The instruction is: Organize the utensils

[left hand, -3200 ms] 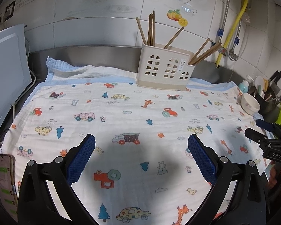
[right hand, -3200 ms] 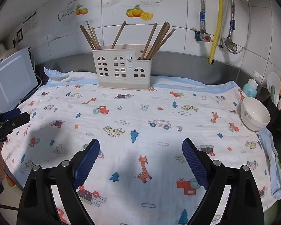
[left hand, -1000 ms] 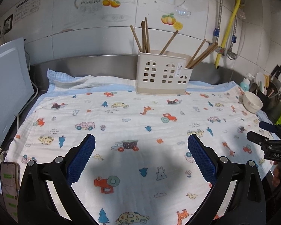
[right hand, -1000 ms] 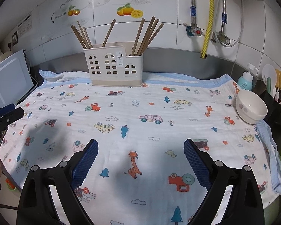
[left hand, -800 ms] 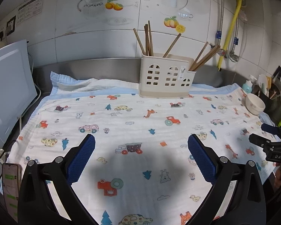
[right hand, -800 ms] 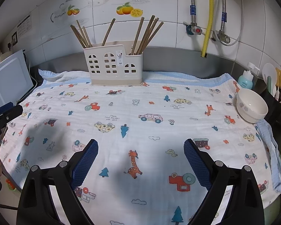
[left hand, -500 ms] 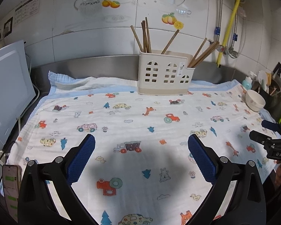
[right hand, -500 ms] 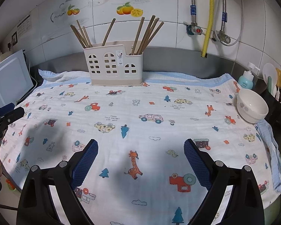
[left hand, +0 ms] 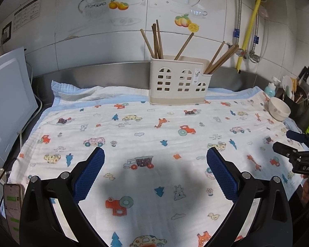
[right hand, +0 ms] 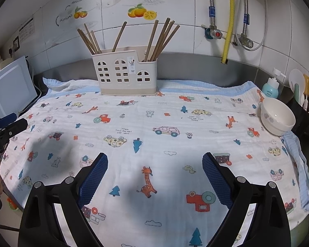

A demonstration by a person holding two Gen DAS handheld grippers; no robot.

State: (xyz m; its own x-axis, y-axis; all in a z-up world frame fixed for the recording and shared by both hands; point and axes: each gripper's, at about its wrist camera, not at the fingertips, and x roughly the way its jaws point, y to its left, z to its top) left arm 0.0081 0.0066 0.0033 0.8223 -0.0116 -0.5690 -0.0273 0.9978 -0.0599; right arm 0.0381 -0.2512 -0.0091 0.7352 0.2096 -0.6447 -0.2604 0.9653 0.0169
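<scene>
Two grippers, both spread wide with nothing between the pads: left gripper (left hand: 155,154) and right gripper (right hand: 155,159), each at lower centre of its view above the cloth (left hand: 146,127). Holder (right hand: 124,73): cream, upper centre, standing on the cloth's far edge against the wall. Chopsticks (right hand: 160,39): brown, upright and leaning in the holder's compartments. Bowl (right hand: 277,116): white, right edge, on the cloth. Soap bottle (right hand: 271,88): behind the bowl.
</scene>
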